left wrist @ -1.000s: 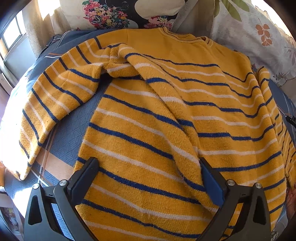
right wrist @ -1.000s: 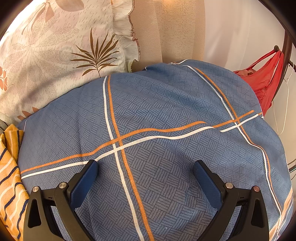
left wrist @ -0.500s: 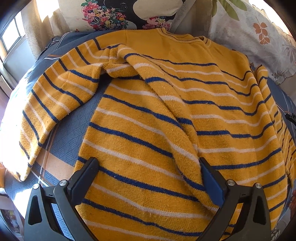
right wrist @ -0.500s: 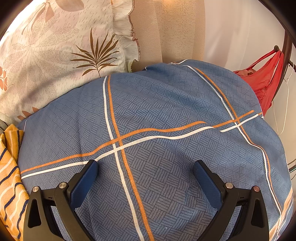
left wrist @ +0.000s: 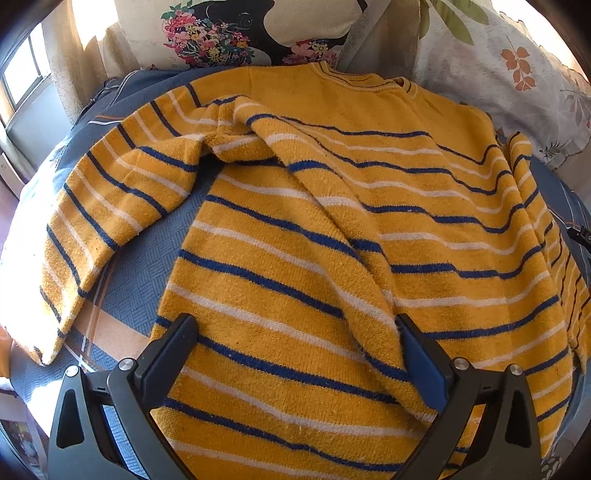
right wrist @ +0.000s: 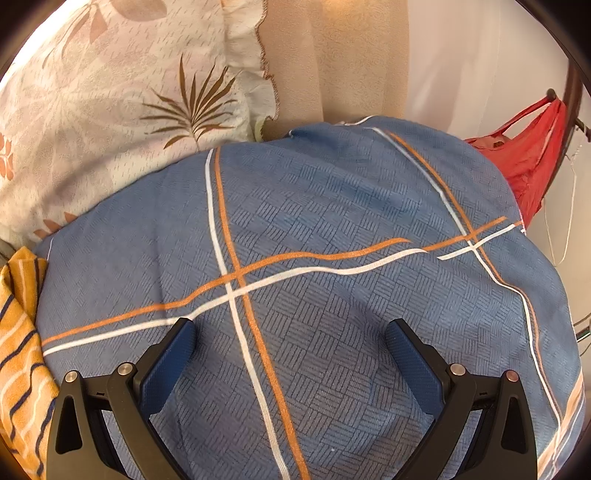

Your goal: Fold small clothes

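Note:
A yellow sweater (left wrist: 325,236) with navy and white stripes lies spread on a blue bedspread (left wrist: 147,258), collar at the far side. One sleeve (left wrist: 99,218) stretches out to the left; a long diagonal ridge of cloth runs across the body. My left gripper (left wrist: 295,332) hovers open over the lower hem, nothing between its fingers. In the right wrist view my right gripper (right wrist: 291,336) is open over bare bedspread (right wrist: 332,206), and only the sweater's edge (right wrist: 18,332) shows at the far left.
Floral pillows (left wrist: 258,33) and a leaf-print pillow (right wrist: 122,99) line the head of the bed. A beige curtain (right wrist: 332,62) hangs behind. A red bag (right wrist: 532,155) hangs on a rack at the right. A window (left wrist: 22,77) is at the left.
The left wrist view has crept very slightly, so the sweater sits a touch lower. The right gripper has not moved.

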Demonstrator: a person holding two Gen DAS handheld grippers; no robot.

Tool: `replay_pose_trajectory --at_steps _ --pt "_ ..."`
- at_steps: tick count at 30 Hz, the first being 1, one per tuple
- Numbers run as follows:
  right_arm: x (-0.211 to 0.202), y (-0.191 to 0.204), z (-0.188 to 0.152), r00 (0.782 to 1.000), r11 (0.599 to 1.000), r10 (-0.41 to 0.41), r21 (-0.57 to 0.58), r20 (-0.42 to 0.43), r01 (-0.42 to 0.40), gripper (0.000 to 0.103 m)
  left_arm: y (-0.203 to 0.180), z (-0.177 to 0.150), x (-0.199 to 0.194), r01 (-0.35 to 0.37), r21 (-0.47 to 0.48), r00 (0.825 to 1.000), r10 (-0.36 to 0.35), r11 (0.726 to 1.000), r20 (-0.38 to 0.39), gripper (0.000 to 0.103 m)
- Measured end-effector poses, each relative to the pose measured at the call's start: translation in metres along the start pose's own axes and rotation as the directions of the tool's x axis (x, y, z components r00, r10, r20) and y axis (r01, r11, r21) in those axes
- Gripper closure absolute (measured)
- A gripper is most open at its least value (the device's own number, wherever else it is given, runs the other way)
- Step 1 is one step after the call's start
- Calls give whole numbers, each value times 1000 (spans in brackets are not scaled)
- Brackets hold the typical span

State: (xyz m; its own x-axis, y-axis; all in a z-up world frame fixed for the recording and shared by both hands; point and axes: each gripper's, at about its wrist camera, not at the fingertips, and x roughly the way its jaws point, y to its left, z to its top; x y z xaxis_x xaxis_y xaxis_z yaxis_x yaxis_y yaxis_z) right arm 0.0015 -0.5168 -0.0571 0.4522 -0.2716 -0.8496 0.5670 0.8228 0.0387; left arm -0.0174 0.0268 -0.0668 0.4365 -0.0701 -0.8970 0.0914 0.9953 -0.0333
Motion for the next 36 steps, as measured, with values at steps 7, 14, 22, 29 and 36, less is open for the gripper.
replay_pose_trajectory --at_steps 7,14,22,29,36 --pt "-24 -31 -10 992 992 95 86 -86 -88 0 13 11 -58 11 -36 978 -4 999 208 0" --pt "-141 -87 -49 984 974 78 196 159 -109 2 37 29 -144 125 -32 875 -95 992 475 0" --pt "-294 -58 -89 851 998 55 -18 522 -53 0 45 47 -187 381 16 792 -335 924 511 0" --pt "-316 -23 -85 852 938 339 -73 399 -339 0 24 37 -222 274 105 778 -284 956 561 0" --pt "-338 33 -101 841 996 41 -88 539 8 0 17 22 -177 30 -11 949 -25 999 314 0"
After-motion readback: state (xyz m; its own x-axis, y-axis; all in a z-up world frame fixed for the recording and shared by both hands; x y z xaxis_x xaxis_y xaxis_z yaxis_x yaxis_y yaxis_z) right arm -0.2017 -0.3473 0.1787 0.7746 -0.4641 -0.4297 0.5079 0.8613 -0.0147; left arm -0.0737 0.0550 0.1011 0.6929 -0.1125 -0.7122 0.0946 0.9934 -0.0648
